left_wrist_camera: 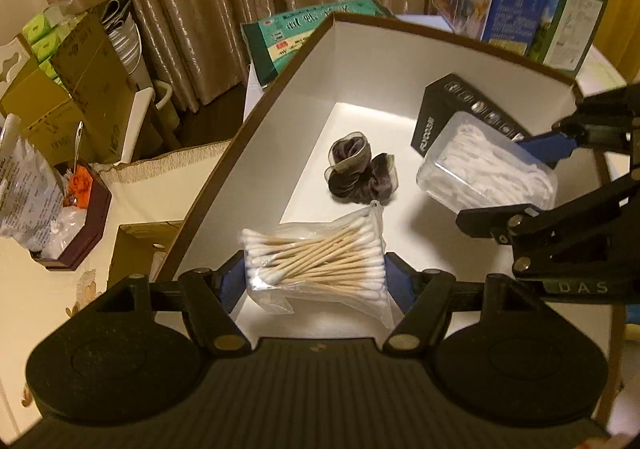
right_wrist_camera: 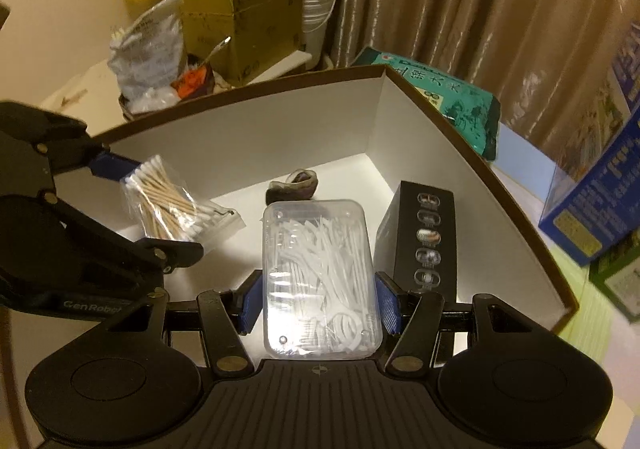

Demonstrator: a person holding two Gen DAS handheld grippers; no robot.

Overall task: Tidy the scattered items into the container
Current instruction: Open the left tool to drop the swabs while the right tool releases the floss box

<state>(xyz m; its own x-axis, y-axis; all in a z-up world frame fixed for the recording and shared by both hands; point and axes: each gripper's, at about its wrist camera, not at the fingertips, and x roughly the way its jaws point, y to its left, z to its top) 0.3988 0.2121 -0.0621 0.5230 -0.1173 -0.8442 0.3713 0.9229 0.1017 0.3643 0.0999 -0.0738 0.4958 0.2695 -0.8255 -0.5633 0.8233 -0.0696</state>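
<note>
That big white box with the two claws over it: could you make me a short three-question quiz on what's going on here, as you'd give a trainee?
1. True or false: the bag of cotton swabs is held by the left gripper.
2. What does the right gripper hold? A) the black box B) the clear case of floss picks C) the dark hair scrunchie
3. Fill in: the black box and the scrunchie both lie inside the white ____.

Key: 1 true. 2 B. 3 container; both held items hang above its floor, not yet set down.
</note>
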